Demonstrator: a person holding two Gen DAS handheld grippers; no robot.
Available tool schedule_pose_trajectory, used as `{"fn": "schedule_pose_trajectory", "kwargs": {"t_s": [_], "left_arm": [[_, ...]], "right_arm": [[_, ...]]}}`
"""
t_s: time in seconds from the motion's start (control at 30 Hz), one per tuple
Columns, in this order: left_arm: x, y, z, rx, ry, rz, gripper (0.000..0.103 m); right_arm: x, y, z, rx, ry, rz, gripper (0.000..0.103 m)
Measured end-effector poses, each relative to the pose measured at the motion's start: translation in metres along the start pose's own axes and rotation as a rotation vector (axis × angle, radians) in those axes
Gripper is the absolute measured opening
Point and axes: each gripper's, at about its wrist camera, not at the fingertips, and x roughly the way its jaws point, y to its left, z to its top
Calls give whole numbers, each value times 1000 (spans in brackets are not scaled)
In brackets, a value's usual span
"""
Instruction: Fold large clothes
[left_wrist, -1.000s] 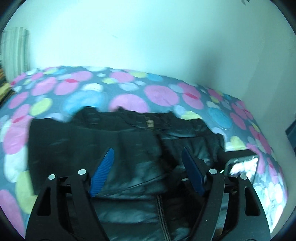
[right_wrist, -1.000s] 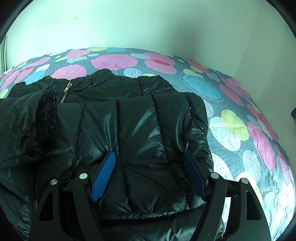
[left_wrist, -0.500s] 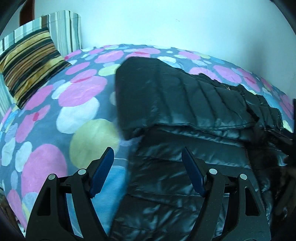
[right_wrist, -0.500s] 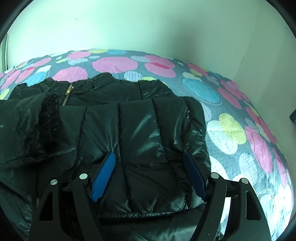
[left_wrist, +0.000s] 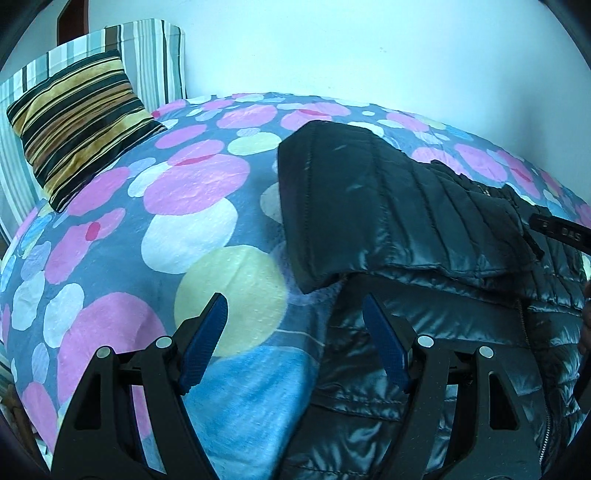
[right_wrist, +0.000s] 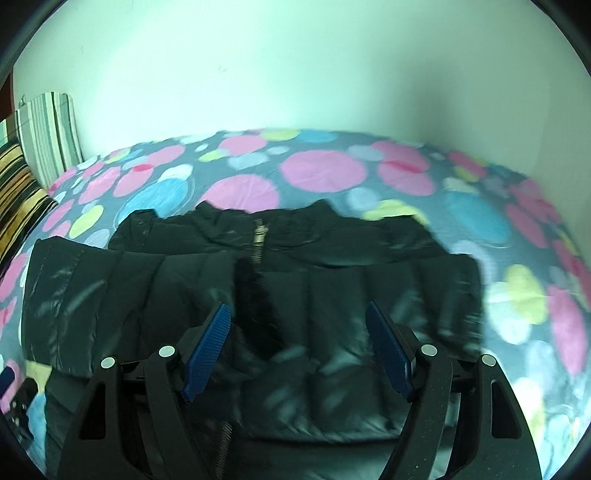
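A shiny black quilted puffer jacket (left_wrist: 406, 240) (right_wrist: 314, 295) lies on a bed with a dotted bedspread (left_wrist: 207, 192) (right_wrist: 321, 170). Both sleeves are folded in across its front, and the zipper (right_wrist: 260, 238) runs up to the collar. My left gripper (left_wrist: 295, 332) stands open over the jacket's left edge, one pad above bare bedspread, the other above the jacket's side. My right gripper (right_wrist: 299, 339) hangs open above the middle of the jacket, nothing between its blue pads. The right wrist view is motion-blurred.
A striped brown-and-black cushion (left_wrist: 77, 122) leans against a striped backrest (left_wrist: 147, 55) at the head of the bed. White walls (right_wrist: 295, 74) close in the far side and the right corner. The other gripper's black tip (left_wrist: 561, 232) shows at the right edge.
My left gripper swung from above the jacket's middle to its left edge and dipped lower. My right gripper lifted and pulled back, so the whole jacket now shows beneath it.
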Motion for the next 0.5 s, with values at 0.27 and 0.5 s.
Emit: {"fn": "schedule_pose_trajectory", "kwargs": {"t_s": [0.27,0.5], "left_arm": [[15,14,1,-26,24,35,76],[15,18,6,-38,17,43,76]], "right_arm": [[44,23,-4,-22,94,70,54],[37,30,-7,-43,77,109,11]]}}
